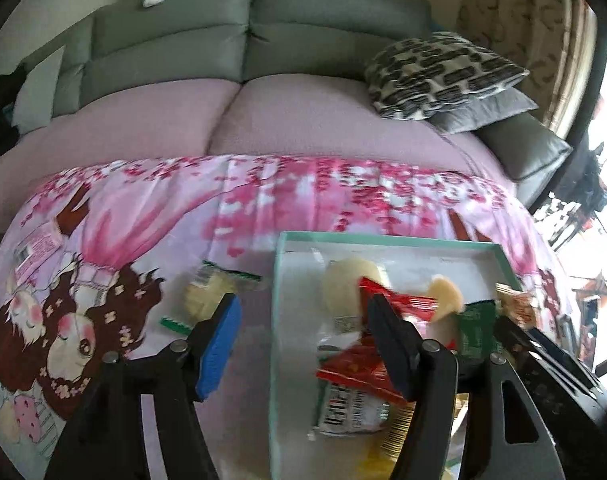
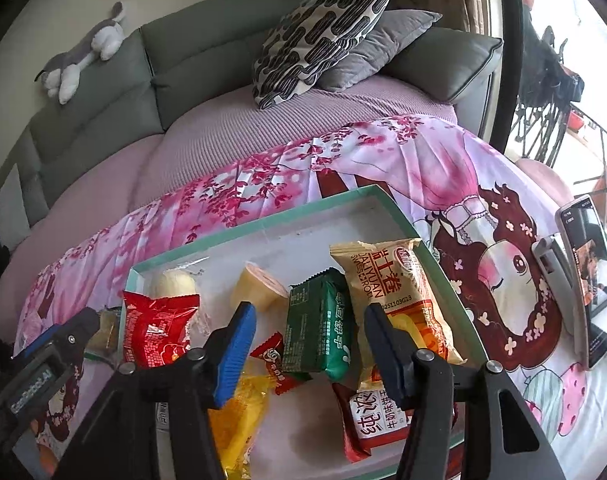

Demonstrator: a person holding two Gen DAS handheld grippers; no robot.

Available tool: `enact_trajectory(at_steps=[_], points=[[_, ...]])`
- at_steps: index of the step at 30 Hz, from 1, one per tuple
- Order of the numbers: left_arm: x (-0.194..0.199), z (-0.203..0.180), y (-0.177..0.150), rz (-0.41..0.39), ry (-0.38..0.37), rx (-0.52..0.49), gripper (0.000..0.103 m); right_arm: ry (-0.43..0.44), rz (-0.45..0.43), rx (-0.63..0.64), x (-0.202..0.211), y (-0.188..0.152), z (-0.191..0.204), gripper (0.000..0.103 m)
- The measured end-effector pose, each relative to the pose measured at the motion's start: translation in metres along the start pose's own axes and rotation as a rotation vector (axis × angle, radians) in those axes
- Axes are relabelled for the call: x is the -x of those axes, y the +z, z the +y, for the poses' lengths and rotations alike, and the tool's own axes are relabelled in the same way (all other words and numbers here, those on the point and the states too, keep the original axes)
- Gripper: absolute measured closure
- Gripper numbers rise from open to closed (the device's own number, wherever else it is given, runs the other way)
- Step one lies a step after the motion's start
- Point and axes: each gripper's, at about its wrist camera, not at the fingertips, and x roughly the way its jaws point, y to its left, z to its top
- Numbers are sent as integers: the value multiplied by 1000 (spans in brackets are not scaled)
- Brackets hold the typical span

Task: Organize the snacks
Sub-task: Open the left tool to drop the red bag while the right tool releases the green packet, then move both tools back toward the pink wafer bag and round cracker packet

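A shallow box with a teal rim point(image 2: 263, 224) lies on the pink printed cloth and holds several snacks. These include a red packet point(image 2: 155, 320), a green packet point(image 2: 319, 320), a beige Swiss-roll packet point(image 2: 387, 280), a jelly cup point(image 2: 259, 284) and a yellow packet point(image 2: 239, 420). My right gripper point(image 2: 308, 312) hangs open over the box, the green packet below its gap, untouched. My left gripper point(image 1: 303, 312) is open astride the box's left wall point(image 1: 277, 320), gripping nothing. A clear green-edged snack packet point(image 1: 211, 292) lies on the cloth outside the box, just beyond the left finger.
A phone on a stand point(image 2: 587, 280) sits at the cloth's right edge. Behind the cloth runs a grey sofa with a pink cover point(image 1: 303, 120), patterned cushions point(image 1: 443, 72) and a plush toy point(image 2: 83, 56). A pink-labelled packet point(image 1: 35, 252) lies far left.
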Motion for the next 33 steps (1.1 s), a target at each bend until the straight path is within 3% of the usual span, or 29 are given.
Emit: enact_trajectory(at_steps=[5, 7, 11, 15, 16, 21, 33], points=[[-12, 16, -2, 28, 95, 19, 34, 1, -4, 10, 0, 1, 2, 30], [-15, 23, -2, 35, 119, 31, 18, 0, -1, 20, -1, 1, 4, 25], [-15, 30, -2, 20, 154, 42, 16, 1, -4, 27, -1, 2, 7, 16], [-13, 35, -2, -6, 184, 50, 8, 9, -17, 23, 0, 2, 7, 9], [-13, 36, -1, -15, 193, 53, 5, 8, -25, 23, 1, 2, 7, 1], [-13, 44, -2, -22, 226, 84, 2, 11, -39, 22, 2, 2, 8, 0], [-10, 51, -1, -22, 221, 89, 2, 16, -73, 13, 10, 4, 12, 0]])
